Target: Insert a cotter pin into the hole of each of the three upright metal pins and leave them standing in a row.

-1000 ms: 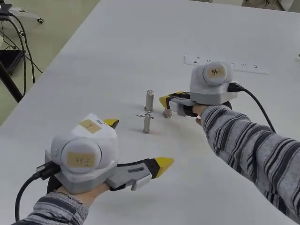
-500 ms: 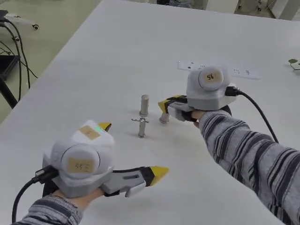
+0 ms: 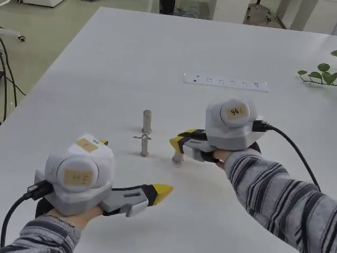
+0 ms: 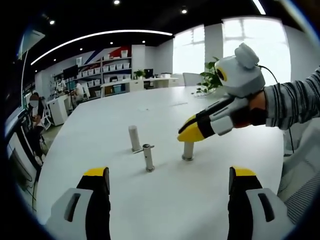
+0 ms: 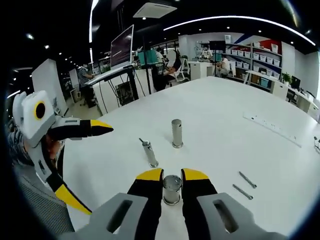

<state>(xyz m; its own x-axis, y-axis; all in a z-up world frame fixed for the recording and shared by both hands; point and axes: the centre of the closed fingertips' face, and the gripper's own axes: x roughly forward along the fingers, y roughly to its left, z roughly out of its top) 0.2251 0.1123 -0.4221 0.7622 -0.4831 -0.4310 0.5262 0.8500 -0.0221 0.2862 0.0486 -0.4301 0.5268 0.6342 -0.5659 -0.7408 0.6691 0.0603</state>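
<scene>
Right tool (image 5: 172,176) clamped on pin (image 5: 171,192), bottom centre of right gripper view; left tool (image 4: 169,172) open, empty. Cotter pins (image 5: 247,180) loose on counter (image 5: 225,130), lower right. Risk: off-centre grip tips pin on release, breaking row.

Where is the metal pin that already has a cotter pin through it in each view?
Head view: the cottered pin stands left of centre, nearer the person than the bare pin.
Left gripper view: the cottered pin is left of centre, middle of the three.
Right gripper view: the cottered pin stands left of centre, above the jaws.
Shared landmark: the third pin, held in the right gripper, beside it.
</scene>
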